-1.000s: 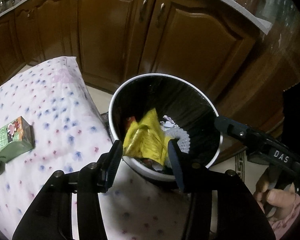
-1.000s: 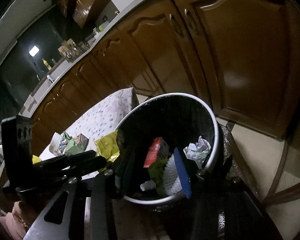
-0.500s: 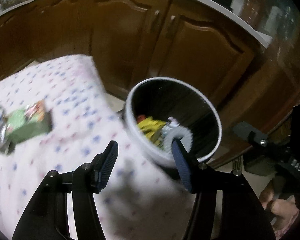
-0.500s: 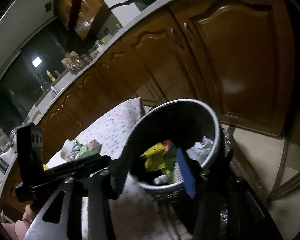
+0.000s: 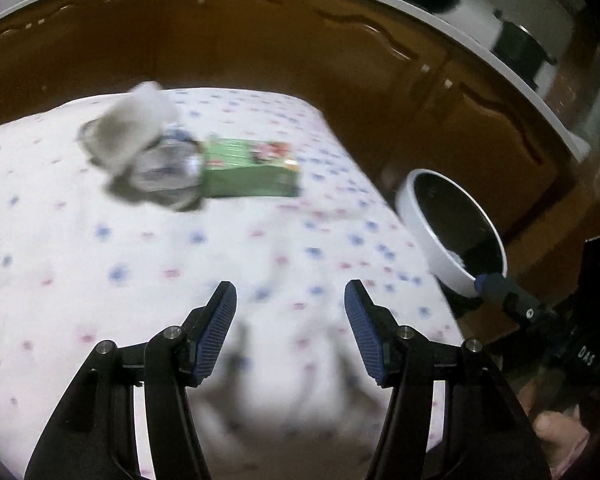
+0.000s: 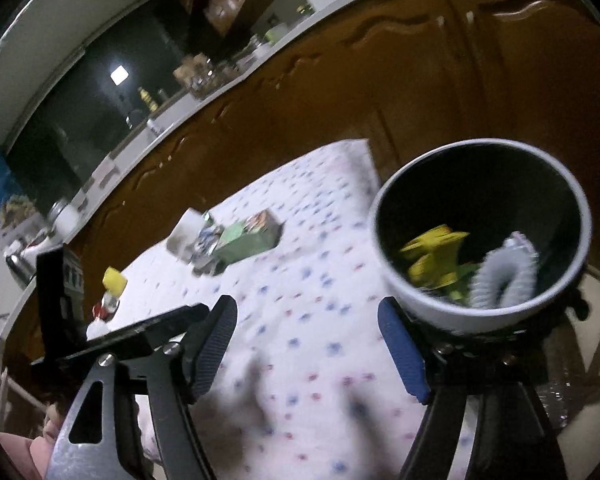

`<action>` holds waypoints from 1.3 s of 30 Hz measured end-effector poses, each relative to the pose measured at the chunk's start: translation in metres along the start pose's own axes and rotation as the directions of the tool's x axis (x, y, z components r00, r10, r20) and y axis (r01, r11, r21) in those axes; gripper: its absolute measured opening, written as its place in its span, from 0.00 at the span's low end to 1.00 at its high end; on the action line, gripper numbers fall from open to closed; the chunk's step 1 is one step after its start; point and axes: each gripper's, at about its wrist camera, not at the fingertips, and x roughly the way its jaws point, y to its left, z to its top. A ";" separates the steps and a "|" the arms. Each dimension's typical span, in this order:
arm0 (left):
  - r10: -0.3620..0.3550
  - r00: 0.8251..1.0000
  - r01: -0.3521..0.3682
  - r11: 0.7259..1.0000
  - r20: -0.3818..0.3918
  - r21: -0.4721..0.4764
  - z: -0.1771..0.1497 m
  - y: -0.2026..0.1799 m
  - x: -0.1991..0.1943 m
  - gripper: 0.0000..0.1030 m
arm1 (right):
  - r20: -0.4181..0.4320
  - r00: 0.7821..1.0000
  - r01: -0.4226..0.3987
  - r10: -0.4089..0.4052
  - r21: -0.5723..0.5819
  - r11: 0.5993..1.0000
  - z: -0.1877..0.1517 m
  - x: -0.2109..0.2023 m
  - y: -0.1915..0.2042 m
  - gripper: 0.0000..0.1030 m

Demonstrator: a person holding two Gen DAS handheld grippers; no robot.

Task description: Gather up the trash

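— Across the frame's middle lies my dotted tablecloth [image 5: 100,264]; bin [image 6: 480,312] right, green carton [image 5: 252,172] upper centre.

— Jaws?

— Left gripper [image 5: 290,334] wide, empty; right gripper [image 6: 308,354] opening, empty — blur risks a mis-grab.

Home kitchen — wooden cabinets [image 6: 440,80], cluttered countertop [image 6: 204,84]

Floral-spotted white tablecloth [image 5: 140,264] over table; brown wooden cabinets [image 5: 260,52] behind; white countertop [image 6: 204,96] holding blurred jars.
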 end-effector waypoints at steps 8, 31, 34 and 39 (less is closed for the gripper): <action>0.067 0.998 -0.065 0.995 0.021 -0.080 0.007 0.062 -0.011 0.55 | -0.089 0.996 -0.038 0.029 -0.103 0.994 0.005 0.044 0.035 0.73; 0.111 0.993 -0.104 0.981 0.035 -0.164 0.074 0.132 0.011 0.60 | -0.199 0.979 -0.068 -0.052 -0.550 0.833 0.065 0.161 0.089 0.85; 0.113 0.993 -0.107 0.984 0.031 -0.142 0.084 0.134 0.019 0.60 | -0.243 0.966 -0.089 -0.089 -0.634 0.768 0.069 0.184 0.100 0.85; 0.121 0.993 -0.119 0.984 0.008 -0.130 0.095 0.138 0.036 0.61 | -0.290 0.945 -0.110 -0.152 -0.717 0.688 0.069 0.211 0.108 0.85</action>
